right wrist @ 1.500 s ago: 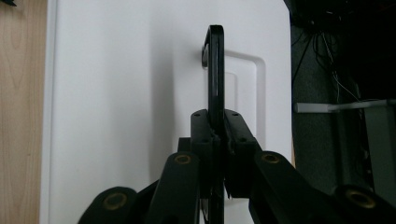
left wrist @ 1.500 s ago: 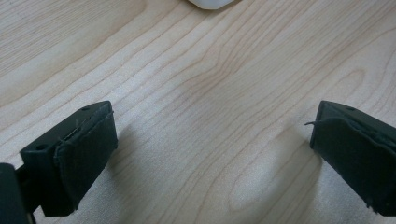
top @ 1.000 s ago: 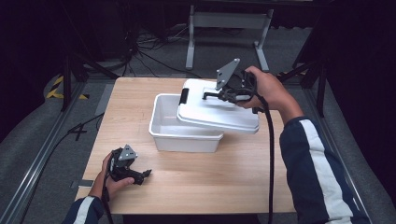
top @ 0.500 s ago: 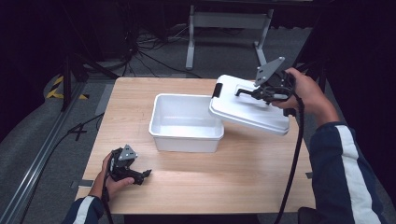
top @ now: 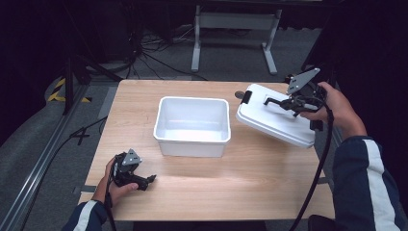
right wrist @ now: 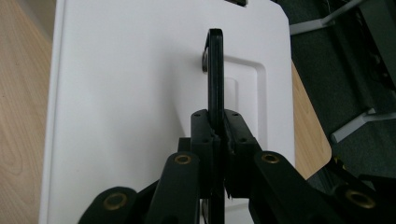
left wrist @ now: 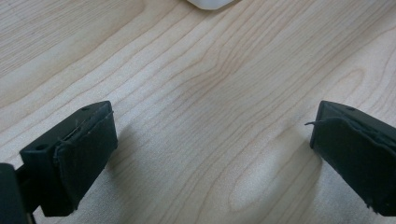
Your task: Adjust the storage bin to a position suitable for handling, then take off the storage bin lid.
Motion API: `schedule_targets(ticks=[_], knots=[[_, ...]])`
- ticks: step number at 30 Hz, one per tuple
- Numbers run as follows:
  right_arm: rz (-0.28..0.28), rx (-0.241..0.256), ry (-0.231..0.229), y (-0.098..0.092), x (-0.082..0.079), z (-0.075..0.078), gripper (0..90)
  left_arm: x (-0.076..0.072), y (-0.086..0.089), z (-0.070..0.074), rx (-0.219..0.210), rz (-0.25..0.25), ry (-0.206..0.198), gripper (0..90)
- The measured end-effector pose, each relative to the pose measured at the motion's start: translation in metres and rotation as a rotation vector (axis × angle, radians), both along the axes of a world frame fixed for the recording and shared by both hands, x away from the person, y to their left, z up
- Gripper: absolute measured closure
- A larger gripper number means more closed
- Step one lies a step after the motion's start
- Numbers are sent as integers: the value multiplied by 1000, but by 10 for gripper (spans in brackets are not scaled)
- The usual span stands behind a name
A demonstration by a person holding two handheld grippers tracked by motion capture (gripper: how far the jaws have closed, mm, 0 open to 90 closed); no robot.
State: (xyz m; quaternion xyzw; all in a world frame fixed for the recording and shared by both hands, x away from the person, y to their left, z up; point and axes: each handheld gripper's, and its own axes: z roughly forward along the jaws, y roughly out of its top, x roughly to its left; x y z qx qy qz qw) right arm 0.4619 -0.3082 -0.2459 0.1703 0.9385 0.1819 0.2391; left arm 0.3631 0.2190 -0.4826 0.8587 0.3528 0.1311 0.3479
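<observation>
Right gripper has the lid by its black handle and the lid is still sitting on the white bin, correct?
Not quite. The right gripper does hold the lid by its handle, but the high view shows it off the bin, tilted at the table's right side.

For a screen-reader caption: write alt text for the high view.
A right hand-held gripper holds a white lid by its black handle, tilted above the wooden table's right side, clear of an open white bin at the centre. The left hand-held gripper rests open near the front left edge.
</observation>
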Motion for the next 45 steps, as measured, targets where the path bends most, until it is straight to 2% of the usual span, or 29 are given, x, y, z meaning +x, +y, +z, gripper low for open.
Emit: schedule_targets(ticks=[5, 7, 8, 12, 17, 32, 39, 43, 45], knots=[[-30, 15, 11, -11, 0, -10, 844, 0, 0, 0, 3, -5, -1, 10], [-42, 10, 21, -15, 0, -21, 845, 0, 0, 0, 3, -5, -1, 10], [-42, 10, 21, -15, 0, -21, 845, 0, 0, 0, 3, -5, -1, 10], [-54, 14, 47, -16, 3, -38, 844, 1, 0, 0, 1, -5, -3, 10], [-58, 29, 74, -17, 6, -51, 845, 1, 0, 0, 7, -11, 0, 6], [-76, 26, 156, -5, 24, -103, 844, 3, -1, 0, 4, -33, 4, 2], [-97, 25, 165, 1, 33, -117, 842, 4, -1, 1, 8, -45, 1, 2], [-113, 42, 159, 3, 34, -125, 837, 5, -2, 1, 9, -45, -1, 2], [-110, 40, 171, 4, 33, -129, 818, 5, -2, 1, 9, -45, -1, 2]])
